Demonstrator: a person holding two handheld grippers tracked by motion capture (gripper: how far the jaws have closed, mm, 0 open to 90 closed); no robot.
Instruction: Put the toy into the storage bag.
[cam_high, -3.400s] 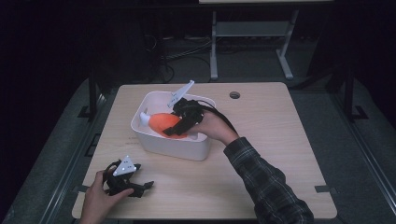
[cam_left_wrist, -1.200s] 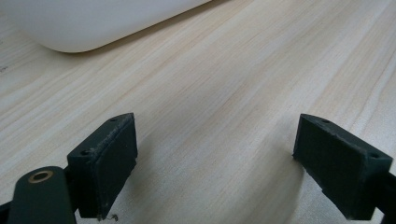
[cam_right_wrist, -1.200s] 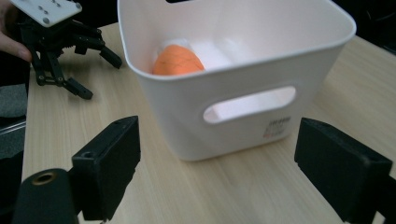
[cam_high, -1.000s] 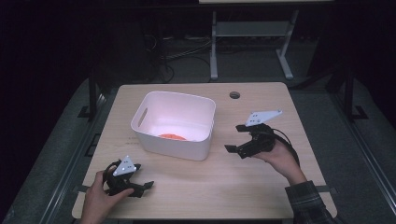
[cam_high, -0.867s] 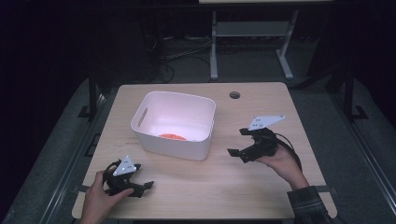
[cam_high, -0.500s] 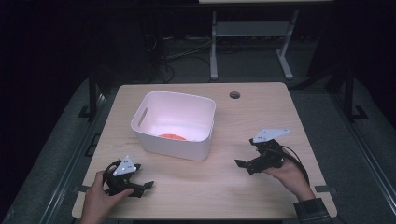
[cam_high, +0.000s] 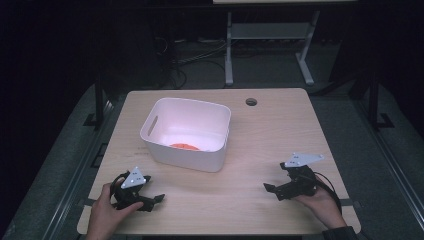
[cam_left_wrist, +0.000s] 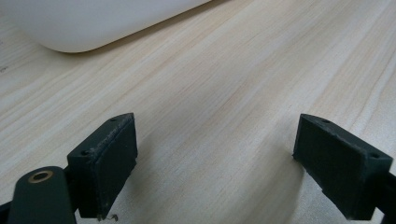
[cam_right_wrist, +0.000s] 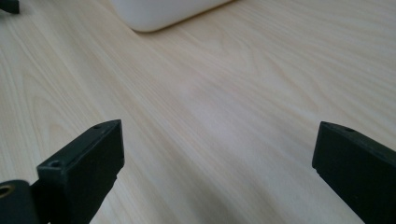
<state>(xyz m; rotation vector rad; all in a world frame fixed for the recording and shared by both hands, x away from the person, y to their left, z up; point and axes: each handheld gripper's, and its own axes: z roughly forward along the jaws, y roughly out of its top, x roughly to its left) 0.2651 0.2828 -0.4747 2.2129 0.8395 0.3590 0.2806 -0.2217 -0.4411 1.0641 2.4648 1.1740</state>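
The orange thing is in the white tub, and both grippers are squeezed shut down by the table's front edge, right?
Not quite. The orange thing is in the white tub, and both grippers are near the table's front edge, but they are open, not shut. The left gripper view and the right gripper view each show the two black jaws wide apart with bare wood between them.

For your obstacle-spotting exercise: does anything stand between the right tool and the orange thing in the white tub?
Yes: the white tub's own wall. The orange thing lies on its floor; the right tool rests low on the table, with bare wood between.
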